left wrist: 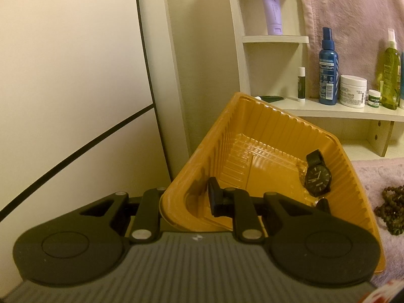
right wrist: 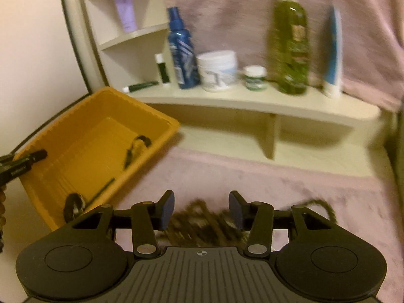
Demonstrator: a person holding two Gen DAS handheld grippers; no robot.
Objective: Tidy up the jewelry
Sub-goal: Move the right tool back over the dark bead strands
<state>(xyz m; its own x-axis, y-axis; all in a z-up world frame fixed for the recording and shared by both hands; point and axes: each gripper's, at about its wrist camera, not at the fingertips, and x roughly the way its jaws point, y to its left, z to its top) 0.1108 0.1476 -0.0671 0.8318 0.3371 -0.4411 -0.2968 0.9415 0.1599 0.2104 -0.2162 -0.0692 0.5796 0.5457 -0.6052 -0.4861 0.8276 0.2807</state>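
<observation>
The right gripper [right wrist: 201, 210] hangs with its fingers about half apart and nothing pinched; the blurred dark bead strand [right wrist: 202, 223] lies on the pink cloth [right wrist: 290, 184] just beyond and between them, so it looks like the next piece to collect. The left gripper [left wrist: 186, 199] has its fingers closed on the near wall of the orange tray [left wrist: 255, 126], holding it tilted. A black watch [left wrist: 317, 176] already lies inside; another dark piece near the tray's front corner is too blurred to name. So one item is stowed and the beads remain outside.
</observation>
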